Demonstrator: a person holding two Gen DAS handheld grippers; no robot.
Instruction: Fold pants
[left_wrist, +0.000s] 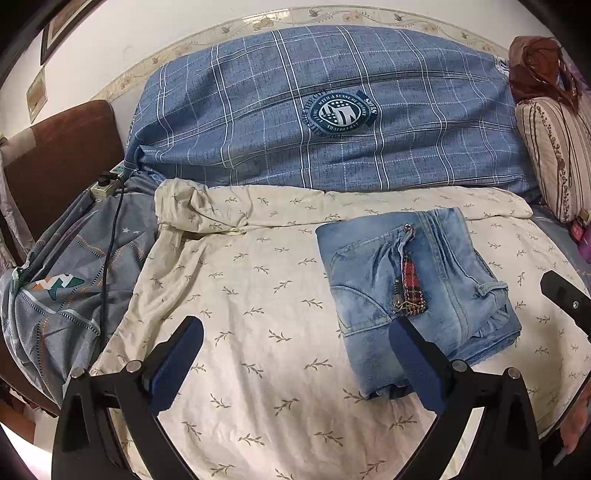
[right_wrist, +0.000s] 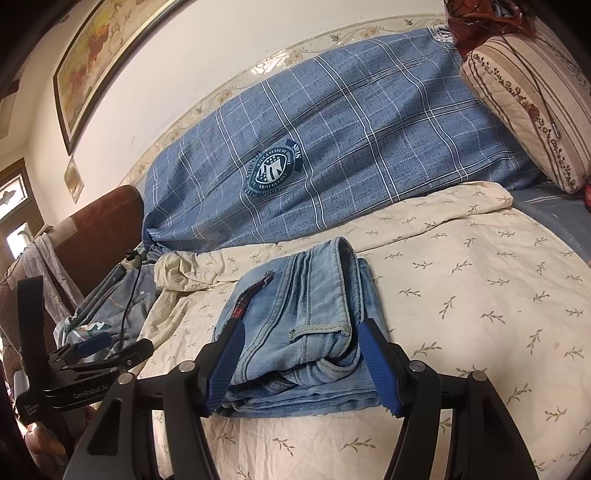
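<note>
The light blue jeans (left_wrist: 413, 288) lie folded into a compact rectangle on the cream leaf-print sheet (left_wrist: 258, 280), with a red plaid tag on top. My left gripper (left_wrist: 295, 332) is open and wide over the sheet, and its right finger (left_wrist: 417, 365) overlaps the jeans' near left corner. In the right wrist view my right gripper (right_wrist: 301, 326) is open, and the near end of the jeans (right_wrist: 295, 332) shows between its fingers. From the left wrist view one right finger (left_wrist: 565, 299) stands clear of the jeans' right side.
A blue plaid duvet (left_wrist: 332, 110) is bunched along the wall behind. A striped pillow (left_wrist: 554, 158) sits at the far right. At the left are a power strip (left_wrist: 105, 184) with a black cable, a grey patterned cover (left_wrist: 74, 280) and a brown cushion (left_wrist: 62, 155).
</note>
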